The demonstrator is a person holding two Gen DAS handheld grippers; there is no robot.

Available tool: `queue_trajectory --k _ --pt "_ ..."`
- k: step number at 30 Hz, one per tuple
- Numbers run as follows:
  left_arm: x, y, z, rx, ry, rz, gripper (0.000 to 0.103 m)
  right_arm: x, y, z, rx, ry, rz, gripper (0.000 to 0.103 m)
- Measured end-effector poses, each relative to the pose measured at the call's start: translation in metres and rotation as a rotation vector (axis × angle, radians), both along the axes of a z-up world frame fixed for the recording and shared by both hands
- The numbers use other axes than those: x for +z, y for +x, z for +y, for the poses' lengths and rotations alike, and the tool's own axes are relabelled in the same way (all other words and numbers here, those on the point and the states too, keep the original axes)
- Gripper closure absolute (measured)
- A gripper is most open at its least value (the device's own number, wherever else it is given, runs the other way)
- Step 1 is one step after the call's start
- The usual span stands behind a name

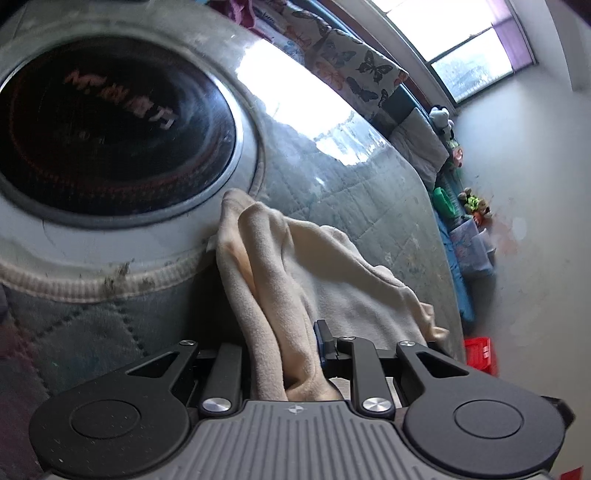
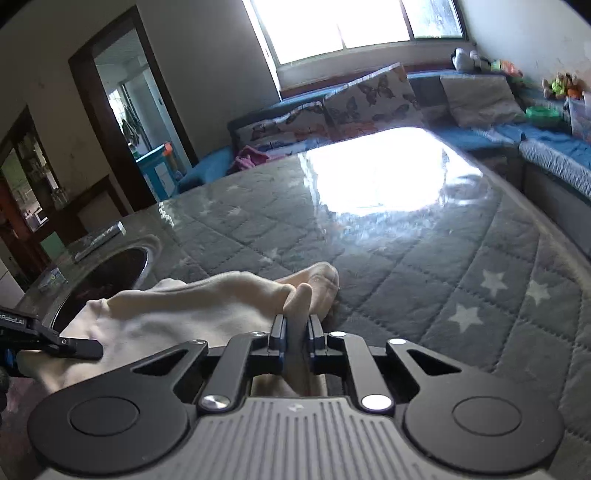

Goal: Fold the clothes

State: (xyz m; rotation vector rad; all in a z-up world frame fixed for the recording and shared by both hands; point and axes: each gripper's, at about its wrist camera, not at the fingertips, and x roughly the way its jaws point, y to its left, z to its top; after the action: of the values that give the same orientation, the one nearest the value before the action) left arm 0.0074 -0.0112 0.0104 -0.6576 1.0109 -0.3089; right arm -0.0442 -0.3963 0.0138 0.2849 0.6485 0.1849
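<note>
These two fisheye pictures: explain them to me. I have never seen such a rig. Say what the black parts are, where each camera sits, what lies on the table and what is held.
No robot arm is here: a person holds a hand-held two-finger gripper in each hand, each with a camera looking forward along its fingers. One picture comes from the left gripper, the other from the right gripper. The black levers and discs at the bottom are the grippers' own mechanism. Both are shut on the same cream cloth, pinching bunched folds of it. It lies on a table covered with a quilted grey star cover under shiny clear plastic. A round dark hotplate is set into the table. Behind are a sofa with butterfly cushions and a window.
</note>
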Motion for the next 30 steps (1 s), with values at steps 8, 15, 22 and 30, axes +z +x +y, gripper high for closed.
queue_trajectory --k 8,15,22,30 --pt "0.028 0.009 -0.041 -0.113 0.012 -0.084 0.085 0.037 -0.03 -0.029 -0.076 -0.069 -0.088 0.095" --pt "0.045 0.029 -0.102 -0.239 -0.013 -0.143 0.085 0.063 -0.05 -0.063 -0.164 -0.144 -0.138 0.095" --pt "0.055 0.045 -0.167 -0.355 -0.038 -0.181 0.085 0.073 -0.057 -0.107 -0.284 -0.236 -0.131 0.095" --pt "0.029 0.05 -0.206 -0.429 0.034 -0.123 0.082 0.044 -0.053 -0.138 -0.365 -0.268 -0.041 0.094"
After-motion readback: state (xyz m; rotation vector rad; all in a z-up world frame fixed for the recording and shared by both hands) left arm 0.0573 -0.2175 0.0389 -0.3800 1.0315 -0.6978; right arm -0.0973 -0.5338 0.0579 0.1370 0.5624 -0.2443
